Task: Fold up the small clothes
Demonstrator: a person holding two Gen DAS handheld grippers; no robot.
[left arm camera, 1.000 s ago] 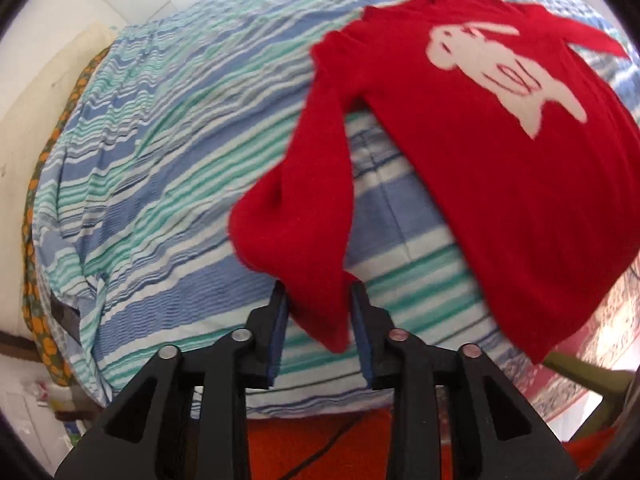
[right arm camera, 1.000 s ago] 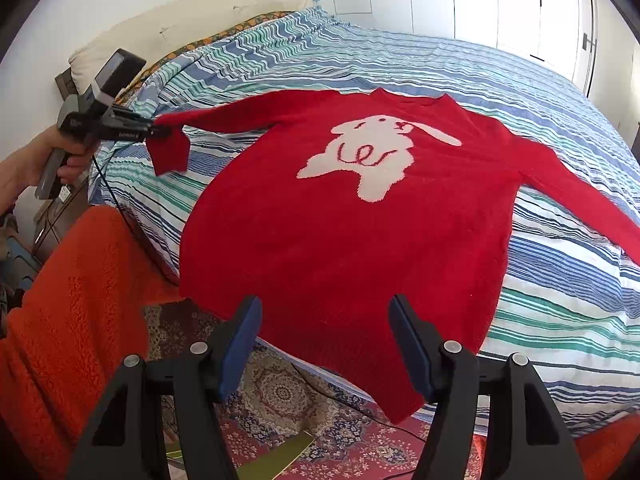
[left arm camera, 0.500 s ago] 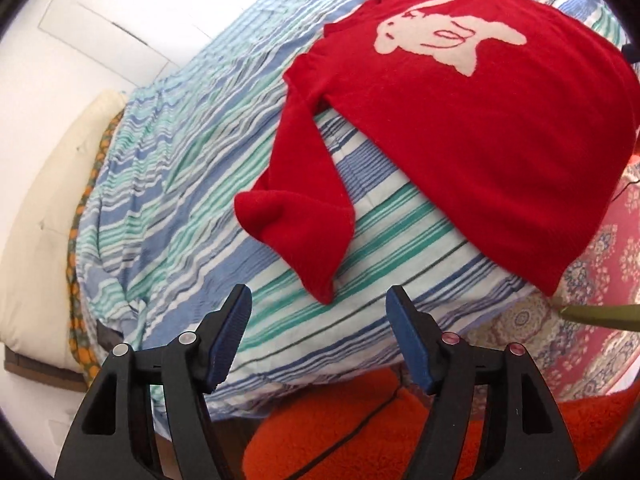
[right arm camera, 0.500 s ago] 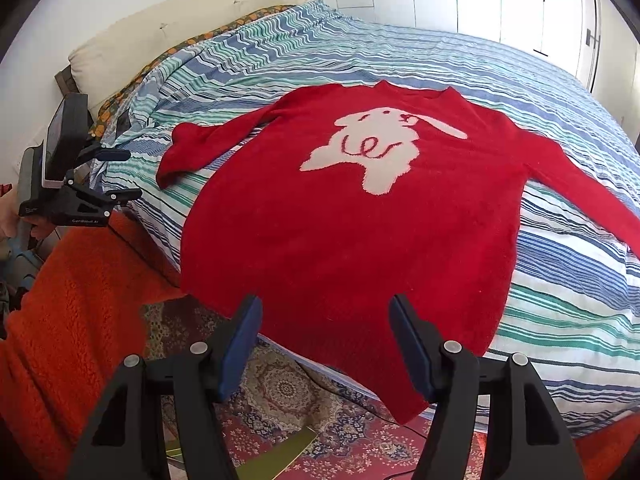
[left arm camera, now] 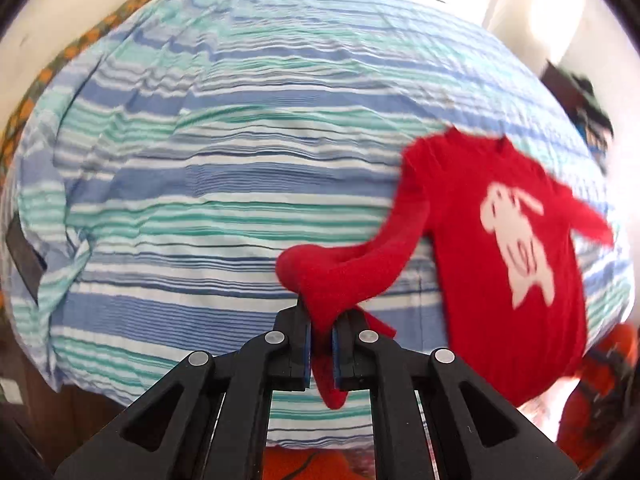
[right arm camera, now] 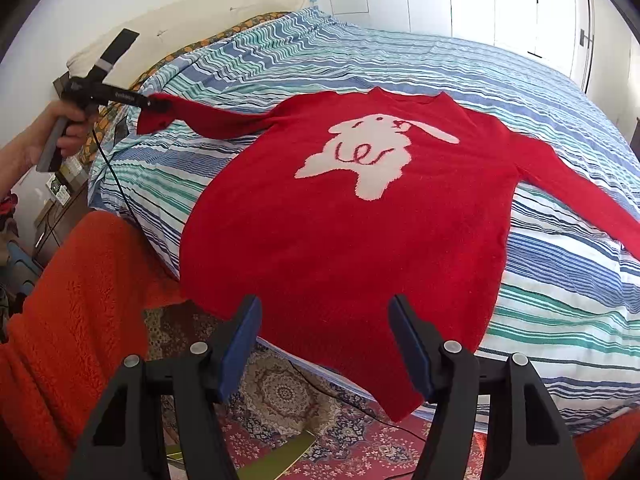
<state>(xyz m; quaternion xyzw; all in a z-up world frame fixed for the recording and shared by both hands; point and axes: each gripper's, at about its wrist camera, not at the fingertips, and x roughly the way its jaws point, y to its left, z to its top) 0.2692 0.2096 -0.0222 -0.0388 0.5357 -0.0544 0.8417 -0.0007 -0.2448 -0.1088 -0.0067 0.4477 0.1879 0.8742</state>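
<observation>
A red sweater [right arm camera: 340, 220] with a white rabbit lies face up on the striped bed [right arm camera: 400, 56], its hem hanging over the near edge. My left gripper [left arm camera: 320, 320] is closing on the left sleeve cuff [left arm camera: 344, 276], and its pads press the cloth. In the right wrist view the left gripper [right arm camera: 154, 103] holds that sleeve lifted and stretched out to the left above the bed. My right gripper [right arm camera: 324, 304] hovers open over the hem with nothing between its fingers. The other sleeve [right arm camera: 580, 192] lies flat at the right.
A cream pillow [right arm camera: 180, 20] sits at the head of the bed by the wall. A patterned rug [right arm camera: 280, 392] covers the floor below the bed edge. Orange fleece clothing [right arm camera: 72, 300] fills the lower left. A hand [right arm camera: 60, 128] holds the left gripper's handle.
Half a second ago the left gripper stood open with the sleeve lying on the bed. Now it is shut on the cuff and has lifted it outward. The right gripper kept still.
</observation>
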